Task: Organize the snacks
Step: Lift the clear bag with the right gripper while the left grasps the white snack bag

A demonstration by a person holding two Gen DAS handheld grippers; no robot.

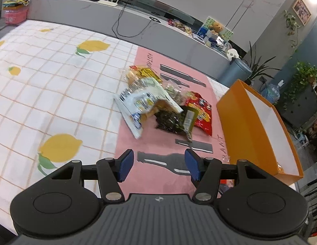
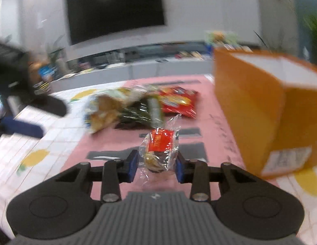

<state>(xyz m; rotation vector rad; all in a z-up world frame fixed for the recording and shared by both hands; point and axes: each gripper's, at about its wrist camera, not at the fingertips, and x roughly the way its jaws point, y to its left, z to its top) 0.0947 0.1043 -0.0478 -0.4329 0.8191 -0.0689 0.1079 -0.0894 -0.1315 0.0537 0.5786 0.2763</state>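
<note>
My right gripper [image 2: 156, 165] is shut on a small clear-wrapped snack with a red label [image 2: 159, 149], held just above the pink mat [image 2: 211, 122]. Ahead of it lies a pile of snack bags: a red bag [image 2: 178, 102], a dark green bag [image 2: 136, 114] and a pale bag [image 2: 105, 110]. An open orange box [image 2: 258, 110] stands to the right. In the left wrist view my left gripper [image 1: 159, 164] stands open with nothing between its blue pads, short of the same pile: a white bag [image 1: 142, 100], a green bag [image 1: 170, 120] and a red bag [image 1: 201, 110]. The orange box [image 1: 236, 126] stands at its right.
A lemon-print checked cloth [image 1: 56, 85] covers the table left of the pink mat [image 1: 150, 143]. The left gripper [image 2: 31, 128] shows blurred at the left of the right wrist view. A grey counter [image 1: 138, 18] with clutter runs behind the table, and a dark screen [image 2: 115, 10] hangs on the wall.
</note>
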